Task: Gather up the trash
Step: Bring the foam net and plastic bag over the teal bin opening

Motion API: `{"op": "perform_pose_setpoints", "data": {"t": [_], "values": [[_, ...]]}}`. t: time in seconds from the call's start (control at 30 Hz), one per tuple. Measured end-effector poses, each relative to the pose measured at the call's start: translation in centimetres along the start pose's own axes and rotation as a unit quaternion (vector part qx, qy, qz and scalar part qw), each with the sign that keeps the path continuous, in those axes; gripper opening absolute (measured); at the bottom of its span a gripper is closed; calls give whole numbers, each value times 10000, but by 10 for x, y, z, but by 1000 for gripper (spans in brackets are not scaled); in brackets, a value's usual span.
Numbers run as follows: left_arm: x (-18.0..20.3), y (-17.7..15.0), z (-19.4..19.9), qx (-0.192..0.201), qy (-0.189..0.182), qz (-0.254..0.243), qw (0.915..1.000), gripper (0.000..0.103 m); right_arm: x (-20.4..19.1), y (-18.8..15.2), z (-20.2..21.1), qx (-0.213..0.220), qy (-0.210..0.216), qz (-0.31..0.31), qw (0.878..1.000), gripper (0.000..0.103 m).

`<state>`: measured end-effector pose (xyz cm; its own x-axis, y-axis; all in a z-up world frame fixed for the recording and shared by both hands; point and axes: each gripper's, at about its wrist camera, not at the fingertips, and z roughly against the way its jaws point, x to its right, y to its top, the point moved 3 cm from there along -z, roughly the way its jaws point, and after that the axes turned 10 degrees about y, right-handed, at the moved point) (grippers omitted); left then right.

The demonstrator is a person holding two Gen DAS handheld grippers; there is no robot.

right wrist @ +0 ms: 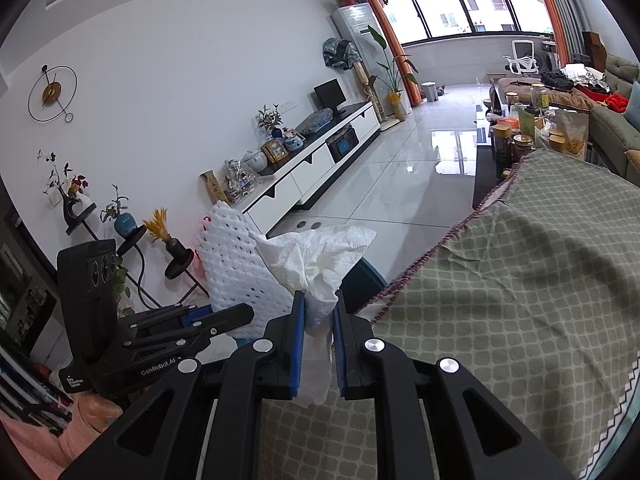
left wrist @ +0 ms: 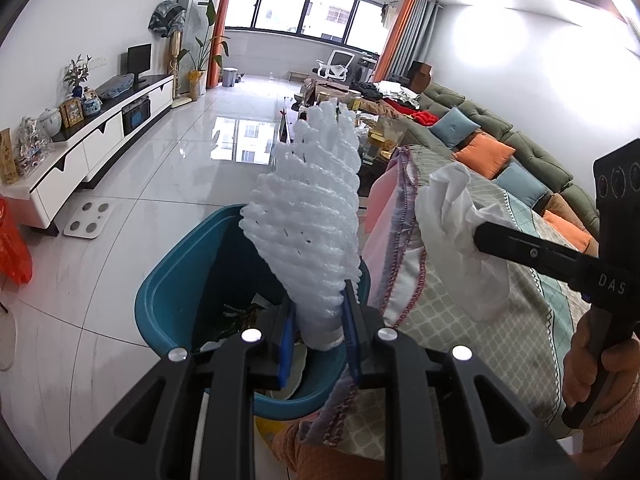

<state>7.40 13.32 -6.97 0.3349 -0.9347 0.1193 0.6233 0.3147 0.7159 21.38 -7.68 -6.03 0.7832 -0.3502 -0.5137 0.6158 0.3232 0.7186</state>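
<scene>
My left gripper (left wrist: 320, 312) is shut on a white foam fruit net (left wrist: 308, 208) and holds it upright over a blue trash bin (left wrist: 168, 304) that has some scraps in it. My right gripper (right wrist: 319, 308) is shut on a crumpled white tissue (right wrist: 316, 256). In the left wrist view the right gripper (left wrist: 480, 236) comes in from the right with the tissue (left wrist: 456, 220), just right of the bin. In the right wrist view the left gripper (right wrist: 248, 314) holds the foam net (right wrist: 236, 264) at left, and a sliver of the bin (right wrist: 368, 276) shows behind the tissue.
A cloth-covered table (right wrist: 520, 280) lies right of the bin. Beyond it stands a cluttered coffee table (right wrist: 524, 132), with a green sofa (left wrist: 500, 136) at right. A white TV cabinet (left wrist: 100, 136) lines the left wall. A white scale (left wrist: 88, 220) lies on the tiled floor.
</scene>
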Motion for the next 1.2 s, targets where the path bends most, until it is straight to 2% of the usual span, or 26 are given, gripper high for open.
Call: {"op": "perform_pose_setpoints", "data": {"t": [1.2], "values": [[-8, -2, -18, -194, 253, 188, 9993, 23, -10, 14, -49, -255, 86, 99, 9996, 15]]}}
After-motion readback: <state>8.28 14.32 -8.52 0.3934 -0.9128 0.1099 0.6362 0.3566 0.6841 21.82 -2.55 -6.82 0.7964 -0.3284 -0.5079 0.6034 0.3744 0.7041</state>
